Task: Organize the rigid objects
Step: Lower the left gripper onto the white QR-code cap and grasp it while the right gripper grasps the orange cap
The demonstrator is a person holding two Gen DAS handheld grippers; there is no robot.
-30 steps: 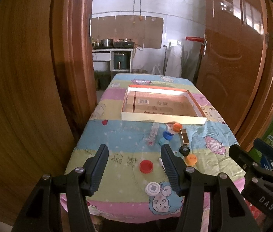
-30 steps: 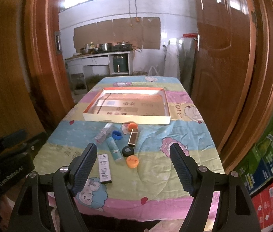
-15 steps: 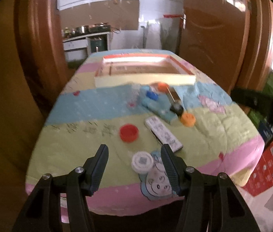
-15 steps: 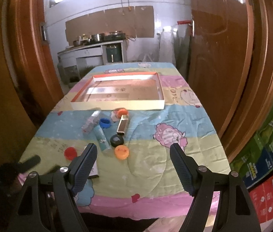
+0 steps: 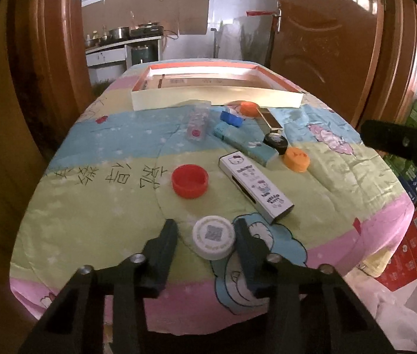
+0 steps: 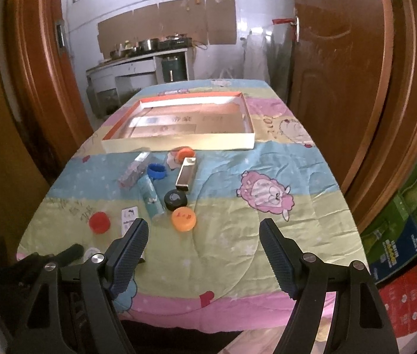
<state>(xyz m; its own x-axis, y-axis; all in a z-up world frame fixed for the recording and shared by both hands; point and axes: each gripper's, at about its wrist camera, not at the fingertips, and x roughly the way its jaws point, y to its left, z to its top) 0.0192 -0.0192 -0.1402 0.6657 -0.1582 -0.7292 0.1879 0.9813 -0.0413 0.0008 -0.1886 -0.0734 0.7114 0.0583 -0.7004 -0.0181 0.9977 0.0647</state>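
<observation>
The right gripper [image 6: 204,246] hangs with its jaws wide apart above the near edge of the cartoon-print quilt [image 6: 267,230], nothing between the fingers. Just ahead of the left finger [image 6: 128,250] lie an orange cap [image 6: 183,220], a black cap [image 6: 175,200] and a red cap [image 6: 99,222]. Farther ahead sits a shallow cardboard tray [image 6: 179,144].

White round cap [image 5: 213,237] (QR label up), flat, near table edge

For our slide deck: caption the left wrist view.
Left gripper open around a white cap; other small items and a shallow box lie beyond.
</observation>
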